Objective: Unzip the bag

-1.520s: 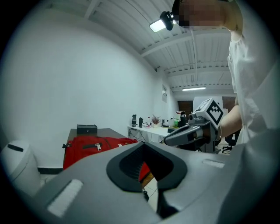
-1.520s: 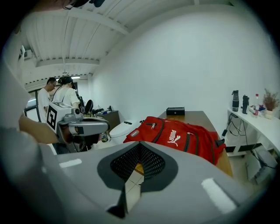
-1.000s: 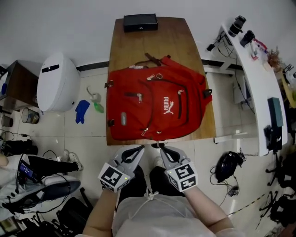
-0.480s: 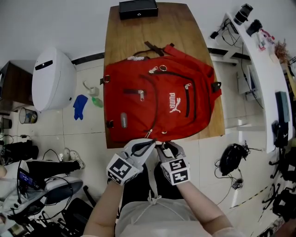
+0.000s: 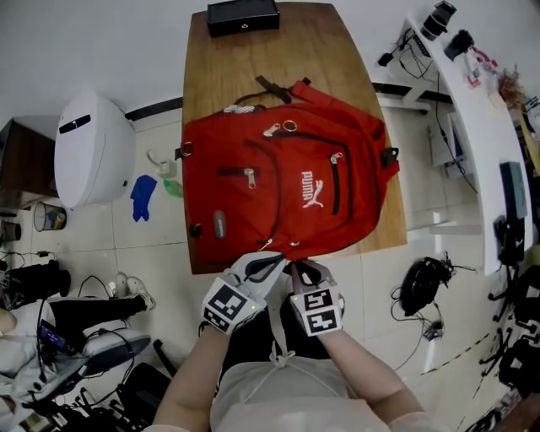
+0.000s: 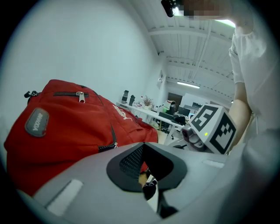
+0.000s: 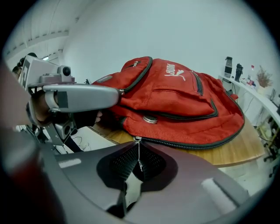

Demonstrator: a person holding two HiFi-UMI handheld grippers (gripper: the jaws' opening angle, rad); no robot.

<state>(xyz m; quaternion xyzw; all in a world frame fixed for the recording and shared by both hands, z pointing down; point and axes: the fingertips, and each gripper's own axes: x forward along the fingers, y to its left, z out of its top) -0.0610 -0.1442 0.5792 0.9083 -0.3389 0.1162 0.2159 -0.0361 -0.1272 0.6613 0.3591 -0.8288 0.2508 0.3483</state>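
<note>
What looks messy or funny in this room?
What looks like a blue glove and a small green thing lie on the floor beside the table, as if dropped there. The red backpack lies flat on the table and looks fine.

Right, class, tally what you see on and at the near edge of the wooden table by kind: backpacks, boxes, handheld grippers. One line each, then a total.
Backpacks: 1, the red backpack
Boxes: 1, the black box
Grippers: 2, the left gripper and the right gripper
Total: 4
</note>
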